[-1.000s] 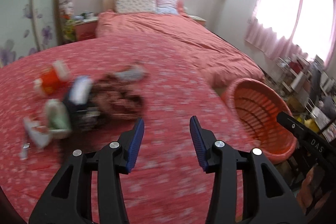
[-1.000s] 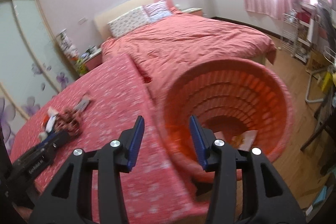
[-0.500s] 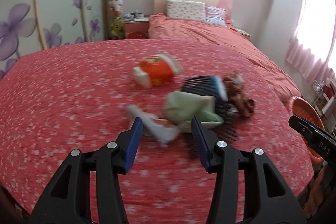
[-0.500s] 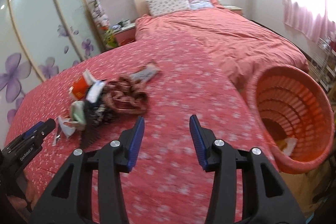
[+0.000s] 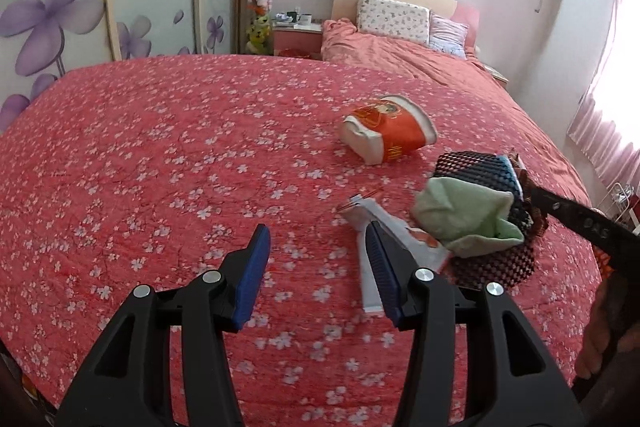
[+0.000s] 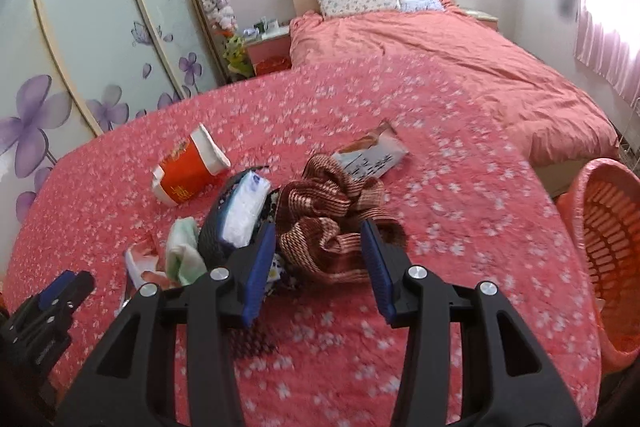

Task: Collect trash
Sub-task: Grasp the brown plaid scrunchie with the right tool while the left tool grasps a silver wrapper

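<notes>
Left-wrist view puts the long white wrapper just right of the open, empty left gripper, lengthwise toward it, on the flowered cover well inside its edges, the likelier next pick.

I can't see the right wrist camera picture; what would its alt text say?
An open right gripper hangs over a pile on a pink flowered bedspread, its jaws empty: a brown striped cloth, a crushed orange paper cup, a snack wrapper and a pale green cloth. An orange laundry basket stands at the right edge, the left gripper lower left.
</notes>
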`<move>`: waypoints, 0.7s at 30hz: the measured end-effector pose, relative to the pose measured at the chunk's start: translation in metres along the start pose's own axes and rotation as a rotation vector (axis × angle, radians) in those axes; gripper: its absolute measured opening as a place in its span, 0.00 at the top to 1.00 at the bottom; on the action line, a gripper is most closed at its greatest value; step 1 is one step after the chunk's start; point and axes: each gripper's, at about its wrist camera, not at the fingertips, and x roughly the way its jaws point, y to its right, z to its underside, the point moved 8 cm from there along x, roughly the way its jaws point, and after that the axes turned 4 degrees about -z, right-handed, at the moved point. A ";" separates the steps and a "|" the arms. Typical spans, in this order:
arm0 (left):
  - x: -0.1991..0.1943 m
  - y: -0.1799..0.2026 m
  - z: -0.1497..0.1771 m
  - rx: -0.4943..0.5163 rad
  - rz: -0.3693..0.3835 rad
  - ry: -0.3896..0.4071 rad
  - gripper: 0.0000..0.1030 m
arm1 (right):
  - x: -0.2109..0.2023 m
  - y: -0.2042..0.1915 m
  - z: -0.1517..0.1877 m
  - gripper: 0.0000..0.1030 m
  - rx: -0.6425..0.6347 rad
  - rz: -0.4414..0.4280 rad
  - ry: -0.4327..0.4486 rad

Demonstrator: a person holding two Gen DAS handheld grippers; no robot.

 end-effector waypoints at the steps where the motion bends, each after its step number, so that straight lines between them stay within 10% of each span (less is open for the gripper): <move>1: 0.002 -0.001 0.001 -0.002 0.002 -0.005 0.51 | 0.007 0.001 0.003 0.58 -0.007 0.006 -0.023; 5: 0.007 -0.001 0.004 -0.002 0.008 -0.018 0.51 | 0.020 0.007 0.016 0.85 0.001 0.006 -0.067; 21: 0.030 0.034 0.009 0.001 0.089 -0.112 0.51 | -0.032 0.076 0.030 0.91 0.082 0.099 0.031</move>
